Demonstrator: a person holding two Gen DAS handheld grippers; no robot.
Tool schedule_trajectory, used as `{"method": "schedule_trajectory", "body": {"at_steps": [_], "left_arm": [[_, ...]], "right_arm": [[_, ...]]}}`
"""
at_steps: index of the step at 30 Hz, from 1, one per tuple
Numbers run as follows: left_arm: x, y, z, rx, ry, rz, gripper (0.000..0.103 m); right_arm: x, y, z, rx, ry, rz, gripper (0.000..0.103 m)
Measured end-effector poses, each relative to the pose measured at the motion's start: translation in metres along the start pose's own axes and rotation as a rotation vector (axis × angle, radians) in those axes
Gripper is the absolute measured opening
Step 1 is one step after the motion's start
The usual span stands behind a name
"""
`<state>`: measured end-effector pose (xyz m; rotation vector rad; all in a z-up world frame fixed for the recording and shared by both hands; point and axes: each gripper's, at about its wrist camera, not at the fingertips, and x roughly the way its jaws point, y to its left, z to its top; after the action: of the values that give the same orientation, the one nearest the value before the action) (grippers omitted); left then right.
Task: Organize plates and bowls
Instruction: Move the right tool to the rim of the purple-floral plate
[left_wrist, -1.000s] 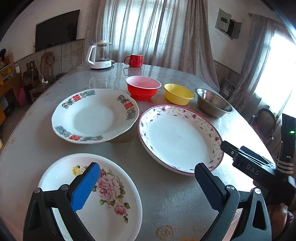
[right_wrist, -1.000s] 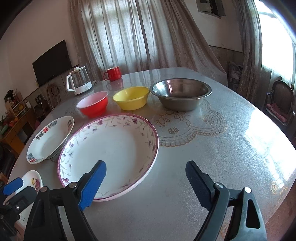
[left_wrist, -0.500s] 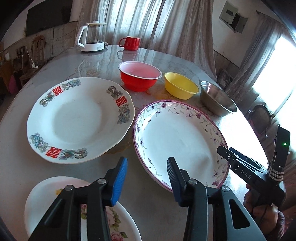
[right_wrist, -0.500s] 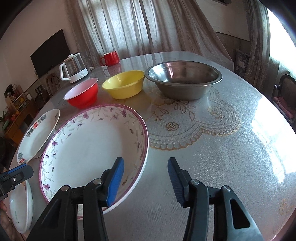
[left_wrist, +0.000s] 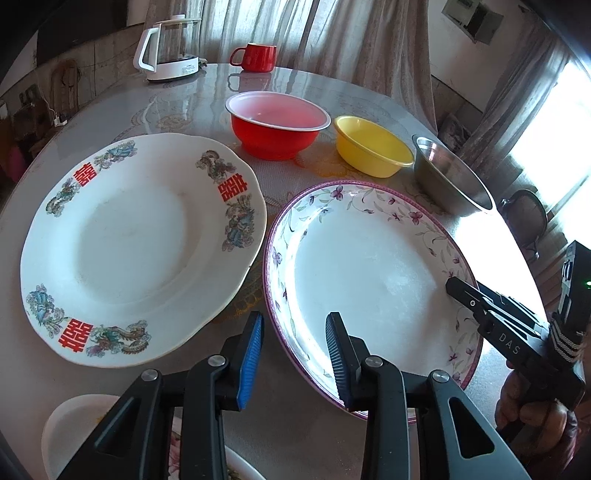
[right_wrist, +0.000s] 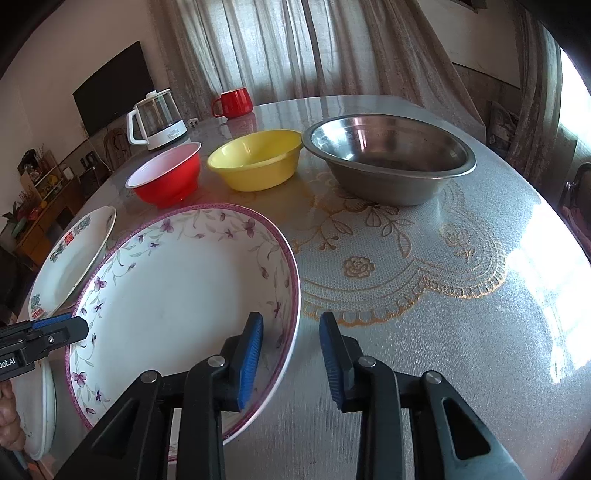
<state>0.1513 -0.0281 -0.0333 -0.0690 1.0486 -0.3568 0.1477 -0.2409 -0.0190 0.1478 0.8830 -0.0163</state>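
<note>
A large white plate with a purple flower rim lies on the table. My left gripper straddles its left rim, its jaws closing, and the blue pads stand off the rim. My right gripper straddles the right rim, one finger inside the plate and one over the table. Its jaws are closing too, with no contact visible. A plate with red characters lies to the left. A rose plate sits near the front edge, partly hidden by my left gripper.
A red bowl, a yellow bowl and a steel bowl stand in a row behind the plates. A kettle and a red mug are at the far side. A lace-patterned cover spans the table's right.
Both grippers moved forward and down to the flower plate's opposite rims, and both sets of jaws narrowed from wide open. The rose plate slid below the left view.
</note>
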Motion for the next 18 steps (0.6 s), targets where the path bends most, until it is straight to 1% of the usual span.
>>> {"method": "schedule_trajectory", "body": {"at_steps": [2, 4, 6, 7, 13, 18], "left_arm": [[0.006, -0.001, 0.001, 0.008, 0.01, -0.003, 0.031], [0.01, -0.004, 0.002, 0.02, 0.015, 0.021, 0.027], [0.01, -0.006, 0.001, 0.038, 0.009, 0.044, 0.026], [0.01, -0.007, 0.0, 0.047, 0.006, 0.051, 0.026], [0.005, -0.012, -0.009, 0.079, -0.009, 0.06, 0.026], [0.001, -0.014, -0.015, 0.09, -0.024, 0.059, 0.026]], "right_arm": [[0.002, 0.001, 0.002, -0.017, 0.003, 0.006, 0.031], [0.003, 0.003, 0.003, -0.036, 0.005, 0.012, 0.031], [0.005, 0.005, 0.004, -0.056, 0.007, 0.015, 0.031], [0.005, 0.006, 0.004, -0.067, 0.009, 0.025, 0.028], [0.004, 0.008, 0.002, -0.116, 0.013, 0.034, 0.026], [0.0, 0.012, -0.002, -0.147, 0.013, 0.02, 0.026]]}}
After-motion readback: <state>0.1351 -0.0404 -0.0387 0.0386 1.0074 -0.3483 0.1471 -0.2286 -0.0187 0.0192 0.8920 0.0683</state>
